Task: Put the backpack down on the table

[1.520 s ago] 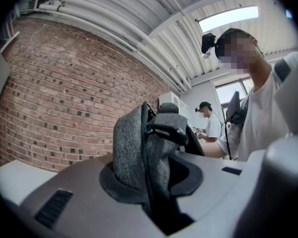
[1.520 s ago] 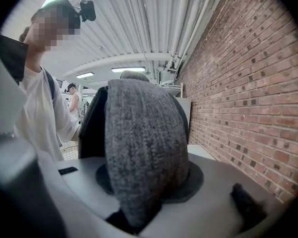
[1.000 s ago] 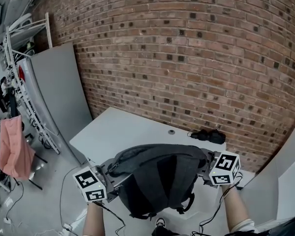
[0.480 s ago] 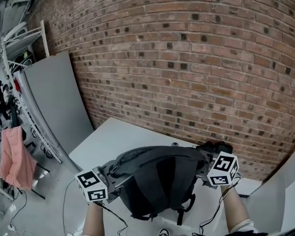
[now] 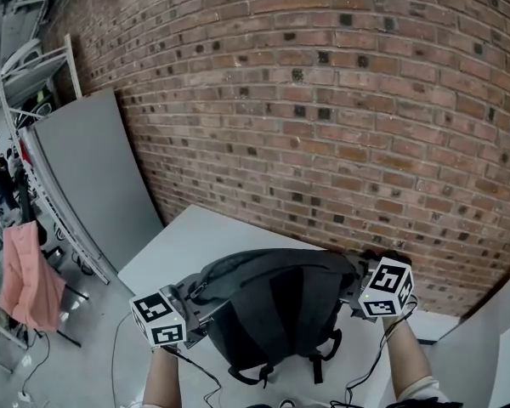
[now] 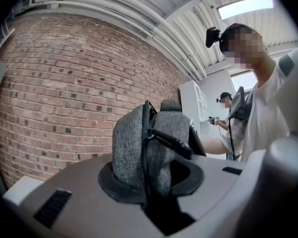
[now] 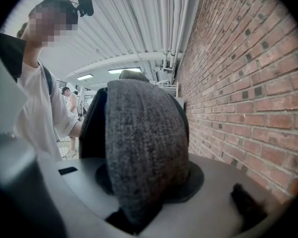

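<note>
A dark grey backpack (image 5: 272, 308) hangs in the air between my two grippers, over the near edge of the white table (image 5: 200, 236). Its straps dangle below it. My left gripper (image 5: 195, 300) is shut on the backpack's left side, where grey fabric and a zipper seam (image 6: 139, 148) fill the space between the jaws. On the bag's right side my right gripper (image 5: 353, 289) is shut on a rounded fold of the same grey fabric (image 7: 144, 152). Neither gripper view shows the bag touching the tabletop.
A brick wall (image 5: 340, 117) runs just behind the table. A small black object (image 5: 393, 257) lies on the table by the wall, partly behind my right gripper. A grey panel (image 5: 89, 177) leans at the left beside a rack with a pink cloth (image 5: 25, 270). Another person (image 6: 227, 118) stands far back.
Both grippers have carried the backpack forward toward the wall, further over the table. The black object now sits partly hidden behind the right gripper. The grips are unchanged.
</note>
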Demonstrator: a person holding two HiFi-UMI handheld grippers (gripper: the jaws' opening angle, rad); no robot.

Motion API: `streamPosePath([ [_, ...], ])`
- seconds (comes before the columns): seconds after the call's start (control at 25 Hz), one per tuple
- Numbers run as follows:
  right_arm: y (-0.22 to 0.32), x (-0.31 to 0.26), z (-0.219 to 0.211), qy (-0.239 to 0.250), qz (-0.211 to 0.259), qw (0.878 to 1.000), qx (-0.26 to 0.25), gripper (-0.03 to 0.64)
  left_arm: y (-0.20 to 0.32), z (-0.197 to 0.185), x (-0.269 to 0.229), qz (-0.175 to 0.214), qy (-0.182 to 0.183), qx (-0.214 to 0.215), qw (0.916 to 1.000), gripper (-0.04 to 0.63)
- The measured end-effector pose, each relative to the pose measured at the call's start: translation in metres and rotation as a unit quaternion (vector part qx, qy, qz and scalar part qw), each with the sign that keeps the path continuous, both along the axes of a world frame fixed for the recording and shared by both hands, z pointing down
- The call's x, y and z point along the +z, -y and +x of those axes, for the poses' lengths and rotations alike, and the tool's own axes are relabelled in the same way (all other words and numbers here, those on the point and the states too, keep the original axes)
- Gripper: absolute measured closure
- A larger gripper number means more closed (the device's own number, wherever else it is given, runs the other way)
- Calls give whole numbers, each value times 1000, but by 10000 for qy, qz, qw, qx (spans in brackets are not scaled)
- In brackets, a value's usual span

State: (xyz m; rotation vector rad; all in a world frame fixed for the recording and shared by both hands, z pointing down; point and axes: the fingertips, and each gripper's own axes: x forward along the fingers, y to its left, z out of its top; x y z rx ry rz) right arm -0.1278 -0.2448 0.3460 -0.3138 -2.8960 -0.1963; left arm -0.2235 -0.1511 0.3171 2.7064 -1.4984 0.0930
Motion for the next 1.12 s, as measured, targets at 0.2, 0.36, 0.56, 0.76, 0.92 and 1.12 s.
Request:
streamPosePath([
  [0.2, 10, 6, -17, -29, -88, 10000, -2, 488, 10, -16, 6, -84, -76, -9, 9999, 489],
  [0.36, 17, 10, -38, -35, -115, 9999, 32, 485, 13, -35, 8, -72, -135, 84, 9998, 506],
  [0.56, 25, 9, -81, -53, -167, 9998, 81, 482, 22, -78, 6, -48, -122, 176, 9998, 511],
  [0.76, 36, 6, -130, -16, -211, 9997, 78, 473, 31, -126, 1, 19, -43, 311, 9995, 517],
  [0.92, 53, 13, -179, -42, -312, 9995, -4, 465, 44, -173, 5, -43, 12, 178, 9998, 518],
  [1.12, 70, 20, -255, -109, -426, 9987, -264, 457, 55, -240, 9, -141, 81, -133, 9998, 520],
])
